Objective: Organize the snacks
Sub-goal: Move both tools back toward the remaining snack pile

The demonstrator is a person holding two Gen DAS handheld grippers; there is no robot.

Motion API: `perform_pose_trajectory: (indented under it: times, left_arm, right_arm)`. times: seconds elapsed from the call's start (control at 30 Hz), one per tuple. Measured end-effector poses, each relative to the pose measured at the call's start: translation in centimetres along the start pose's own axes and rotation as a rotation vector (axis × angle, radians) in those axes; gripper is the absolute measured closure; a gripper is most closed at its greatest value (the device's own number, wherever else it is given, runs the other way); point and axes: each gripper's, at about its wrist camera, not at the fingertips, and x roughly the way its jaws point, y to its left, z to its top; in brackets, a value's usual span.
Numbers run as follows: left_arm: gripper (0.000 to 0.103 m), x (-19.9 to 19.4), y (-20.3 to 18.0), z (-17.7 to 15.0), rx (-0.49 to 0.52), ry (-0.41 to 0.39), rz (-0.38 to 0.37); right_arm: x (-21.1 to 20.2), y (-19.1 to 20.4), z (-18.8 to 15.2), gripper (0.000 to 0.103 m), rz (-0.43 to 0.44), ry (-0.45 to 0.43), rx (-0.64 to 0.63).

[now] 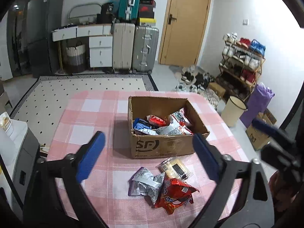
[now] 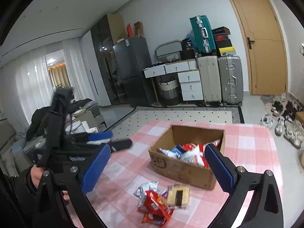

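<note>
While crumpled, red snack packet (image 1: 175, 193) glossy

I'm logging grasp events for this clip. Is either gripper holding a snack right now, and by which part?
Nothing is held. The left gripper and right gripper are both open and empty, above the loose snack packets on the table.

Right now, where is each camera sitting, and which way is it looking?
Left wrist: sits on the left gripper, looking forward and down at the brown cardboard box on the pink checked tablecloth; its own blue-padded fingers show, and the right gripper at the right edge.
Right wrist: sits on the right gripper, facing the same box from the right; its fingers, the left gripper and a hand show.
Both share the box, the loose snack packets, the suitcases and the door.
</note>
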Motion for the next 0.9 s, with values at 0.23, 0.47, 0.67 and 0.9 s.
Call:
perform_pose_trajectory:
  times: [0.23, 0.47, 0.67, 0.9]
  left_arm:
    - [0.001, -2.9, 0.3, -2.8, -0.001, -0.039, 0.018]
    - [0.001, -3.3, 2.0, -7.2, -0.065, -0.02, 0.033]
    - [0.001, -2.0, 3.2, -10.9, -0.094, 0.031, 0.026]
    - [0.001, 0.5, 3.2, -13.8, -0.081, 0.072, 0.013]
  right_arm:
    - [-0.4, 0.0, -3.8, 0.002, -0.025, 0.042, 0.041]
    - [1.1, -1.2, -7.4, 0.001, -0.049, 0.118, 0.09]
    - [2.2, -1.9, -10.3, 0.001, -0.059, 0.164, 0.124]
    - [3.6, -2.5, -12.9, 0.001, -0.055, 0.213, 0.158]
